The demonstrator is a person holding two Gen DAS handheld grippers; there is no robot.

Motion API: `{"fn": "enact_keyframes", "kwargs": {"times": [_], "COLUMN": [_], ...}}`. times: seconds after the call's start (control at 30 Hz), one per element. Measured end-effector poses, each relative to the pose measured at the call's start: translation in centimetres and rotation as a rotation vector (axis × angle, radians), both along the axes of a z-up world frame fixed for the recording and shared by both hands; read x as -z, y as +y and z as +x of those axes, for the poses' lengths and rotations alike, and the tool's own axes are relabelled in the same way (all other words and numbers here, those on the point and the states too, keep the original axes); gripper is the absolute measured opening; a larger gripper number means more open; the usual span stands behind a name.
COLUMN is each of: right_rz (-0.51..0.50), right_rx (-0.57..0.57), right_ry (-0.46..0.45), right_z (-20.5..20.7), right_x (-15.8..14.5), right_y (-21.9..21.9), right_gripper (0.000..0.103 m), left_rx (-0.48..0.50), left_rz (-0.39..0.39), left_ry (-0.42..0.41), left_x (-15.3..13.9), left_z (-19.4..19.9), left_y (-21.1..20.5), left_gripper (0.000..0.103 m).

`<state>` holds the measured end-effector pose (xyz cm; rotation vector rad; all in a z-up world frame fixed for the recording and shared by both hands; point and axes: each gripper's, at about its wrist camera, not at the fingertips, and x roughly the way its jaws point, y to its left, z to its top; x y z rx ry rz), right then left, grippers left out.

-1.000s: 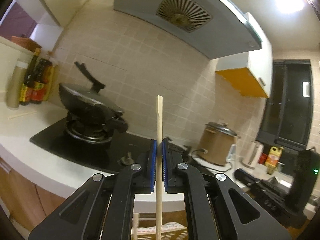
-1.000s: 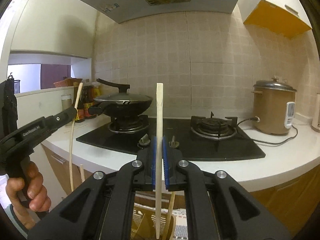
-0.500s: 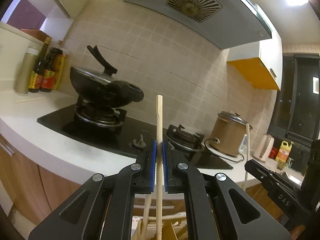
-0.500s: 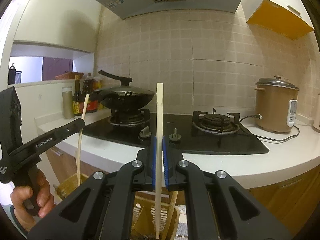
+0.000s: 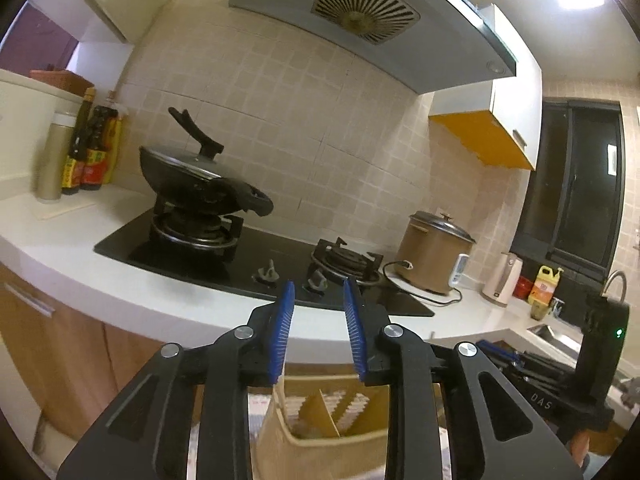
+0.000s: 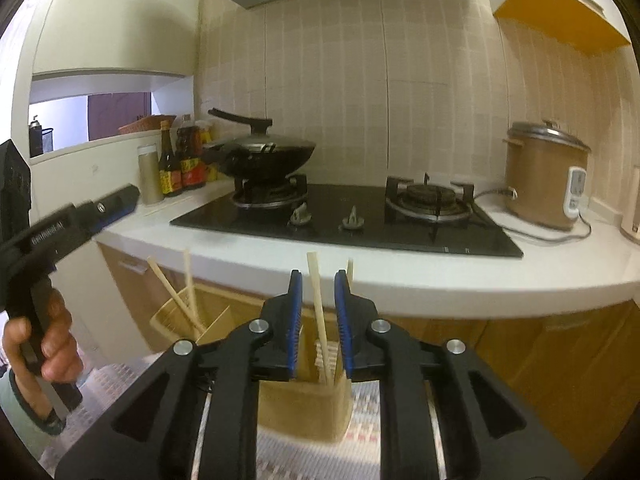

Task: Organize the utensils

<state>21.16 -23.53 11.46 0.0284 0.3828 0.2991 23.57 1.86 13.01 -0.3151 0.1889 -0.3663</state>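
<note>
My left gripper (image 5: 318,290) is open and empty, above a tan divided utensil holder (image 5: 316,440). My right gripper (image 6: 318,280) is open; a wooden chopstick (image 6: 318,300) stands loose between its blue pads, its lower end in a tan holder (image 6: 304,404). A second chopstick tip (image 6: 350,268) shows behind the right pad. In the right wrist view the left gripper (image 6: 120,204) is at the left, held by a hand (image 6: 40,344), with two chopsticks (image 6: 186,296) leaning in another tan holder (image 6: 188,320) below it.
White counter (image 6: 440,276) with a black gas hob (image 6: 348,216), a lidded wok (image 6: 264,152) on the left burner, sauce bottles (image 6: 176,164), and a brown rice cooker (image 6: 544,176). A kettle (image 5: 502,280) and the right gripper's body (image 5: 560,376) show in the left wrist view.
Both grippers have opened and let go of their chopsticks. The chopsticks have dropped into the holders, and both grippers have lowered towards them.
</note>
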Motion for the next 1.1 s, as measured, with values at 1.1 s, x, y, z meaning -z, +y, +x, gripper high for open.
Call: {"fn": "enact_keyframes", "kwargs": {"times": [1.1], "right_rz": [0.149], "right_rx": [0.049], "right_ry": [0.827], "right_z": [-25.4], "right_x": [13.8], "right_y": [-4.7], "right_gripper": [0.054], "left_rx": [0.317], "left_rz": [0.355], "left_ry": [0.752], "left_x": [18.8], "left_z": [-13.7], "left_y": [-11.4], "left_gripper": [0.039]}}
